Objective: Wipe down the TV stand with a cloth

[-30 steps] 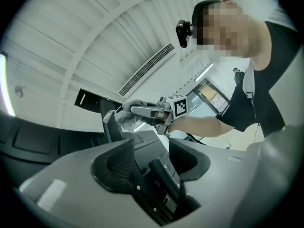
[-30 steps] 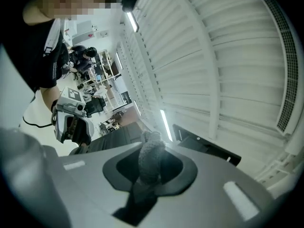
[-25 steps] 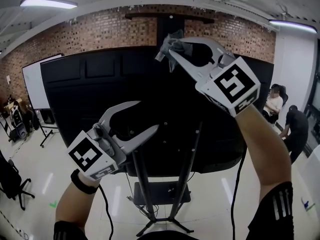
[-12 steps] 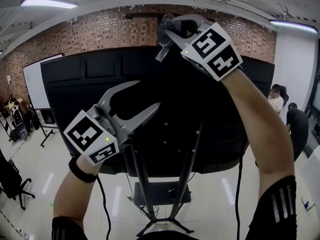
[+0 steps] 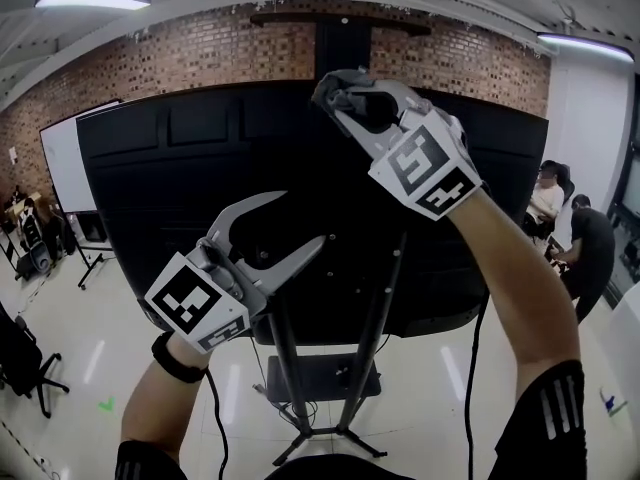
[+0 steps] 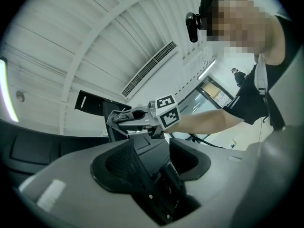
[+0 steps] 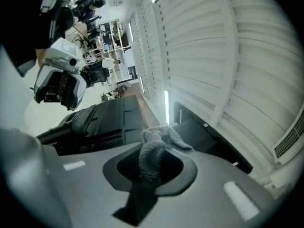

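Arms were raised before a large black panel [image 5: 180,178] on a black metal stand [image 5: 288,368], right gripper [image 5: 338,96] was held high at the panel's top edge, jaws clamped on a crumpled grey cloth [image 7: 153,152], left gripper [image 5: 297,219] was held lower, tilted upward, jaws spread wide and empty.

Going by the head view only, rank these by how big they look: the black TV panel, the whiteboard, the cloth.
1. TV panel, by far the largest.
2. whiteboard, partly hidden behind the panel.
3. cloth, a small wad in the right gripper, smallest despite being nearer.
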The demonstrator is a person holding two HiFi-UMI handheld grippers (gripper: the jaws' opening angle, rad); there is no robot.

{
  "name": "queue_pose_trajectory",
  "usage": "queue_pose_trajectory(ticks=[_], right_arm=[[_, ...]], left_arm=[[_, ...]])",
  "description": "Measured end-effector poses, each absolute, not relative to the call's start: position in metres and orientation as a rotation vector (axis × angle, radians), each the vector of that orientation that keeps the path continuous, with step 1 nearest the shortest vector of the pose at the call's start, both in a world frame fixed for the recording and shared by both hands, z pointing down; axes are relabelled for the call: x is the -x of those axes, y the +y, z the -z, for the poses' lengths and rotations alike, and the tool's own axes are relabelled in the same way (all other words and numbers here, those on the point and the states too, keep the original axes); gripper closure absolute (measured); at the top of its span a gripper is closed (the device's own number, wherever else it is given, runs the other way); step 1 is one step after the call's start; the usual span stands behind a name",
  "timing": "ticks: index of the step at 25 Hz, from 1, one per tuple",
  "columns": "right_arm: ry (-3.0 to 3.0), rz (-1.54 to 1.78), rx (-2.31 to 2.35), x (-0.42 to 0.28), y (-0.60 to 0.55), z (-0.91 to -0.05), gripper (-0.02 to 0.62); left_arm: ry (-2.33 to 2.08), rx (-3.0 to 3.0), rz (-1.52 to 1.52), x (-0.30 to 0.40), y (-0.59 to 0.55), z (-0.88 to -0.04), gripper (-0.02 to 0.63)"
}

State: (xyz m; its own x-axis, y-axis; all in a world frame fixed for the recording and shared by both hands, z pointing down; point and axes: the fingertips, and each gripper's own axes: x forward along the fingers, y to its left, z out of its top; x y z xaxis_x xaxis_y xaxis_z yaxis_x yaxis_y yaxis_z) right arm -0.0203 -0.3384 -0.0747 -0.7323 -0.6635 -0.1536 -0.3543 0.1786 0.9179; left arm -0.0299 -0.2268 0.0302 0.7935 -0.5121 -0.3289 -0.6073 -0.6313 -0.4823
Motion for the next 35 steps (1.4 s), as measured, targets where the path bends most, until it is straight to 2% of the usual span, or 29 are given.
queue_pose_trajectory(ticks=[9,26,35], right_arm=[[-2.027,1.604,-0.927,0.021,-0.334,0.002,0.537],[-1.822,1.422,-0.807,0.035,-0.340,-0.133,0.537],[-1.548,1.488,-0.801,0.041,-0.343,-0.157,0.537]], left_arm=[[0.841,2.441,-0.218,0.021,-0.220,-0.064,0.347],[0.930,2.518,-0.175,0.040,-0.223,-0.144,0.347],[0.976,2.591,-0.171,0.052,-0.229,-0.172,0.347]])
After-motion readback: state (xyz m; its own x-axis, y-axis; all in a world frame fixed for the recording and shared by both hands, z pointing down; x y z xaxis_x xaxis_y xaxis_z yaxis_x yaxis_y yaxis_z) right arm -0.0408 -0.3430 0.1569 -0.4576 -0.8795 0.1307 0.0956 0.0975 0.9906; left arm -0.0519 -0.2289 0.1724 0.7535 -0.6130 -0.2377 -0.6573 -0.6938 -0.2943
